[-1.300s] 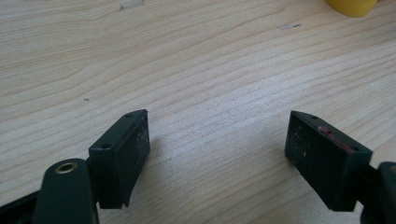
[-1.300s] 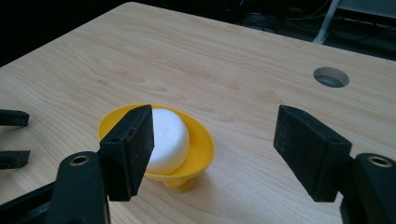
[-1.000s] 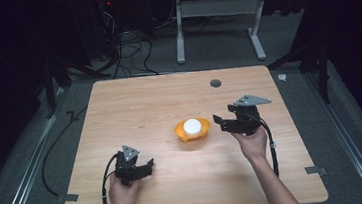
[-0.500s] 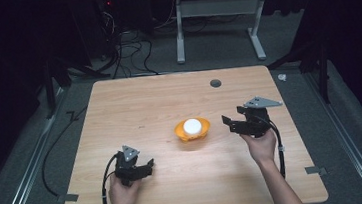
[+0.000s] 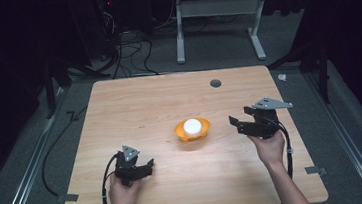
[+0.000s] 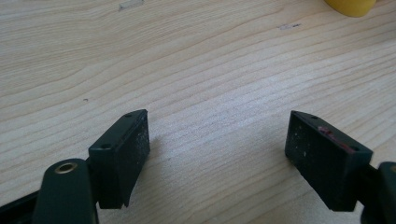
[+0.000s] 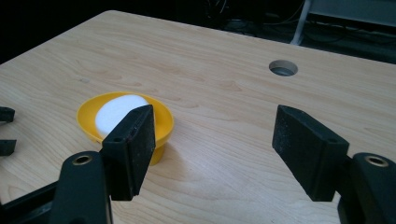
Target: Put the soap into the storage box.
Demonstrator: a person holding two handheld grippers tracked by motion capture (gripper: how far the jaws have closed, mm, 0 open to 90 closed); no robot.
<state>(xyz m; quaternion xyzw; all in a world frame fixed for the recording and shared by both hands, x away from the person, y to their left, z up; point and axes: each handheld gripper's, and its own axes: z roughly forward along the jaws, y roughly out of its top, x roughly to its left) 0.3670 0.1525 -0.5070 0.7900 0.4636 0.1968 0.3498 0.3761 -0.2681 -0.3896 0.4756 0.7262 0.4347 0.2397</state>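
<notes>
While both pairs of fingers stand apart holding nothing, the right gripper (image 5: 239,123) hangs beside the yellow bowl (image 5: 192,129).

Readable text: you have none to read in any of the three views.
Table top (image 5: 159,104): plain wood grain, no label or number for you to note.
Yellow bowl (image 5: 192,130): at the table's middle, its rim and wall carry no brand or print that you can make out.
White piece in the bowl (image 5: 192,126): blank on the face you see.
Left gripper (image 5: 145,166): at about 7 o'clock on the table, black parts with no marking legible.
Right gripper (image 5: 235,123): at about 3 o'clock, its grey plate shows no lettering.
</notes>
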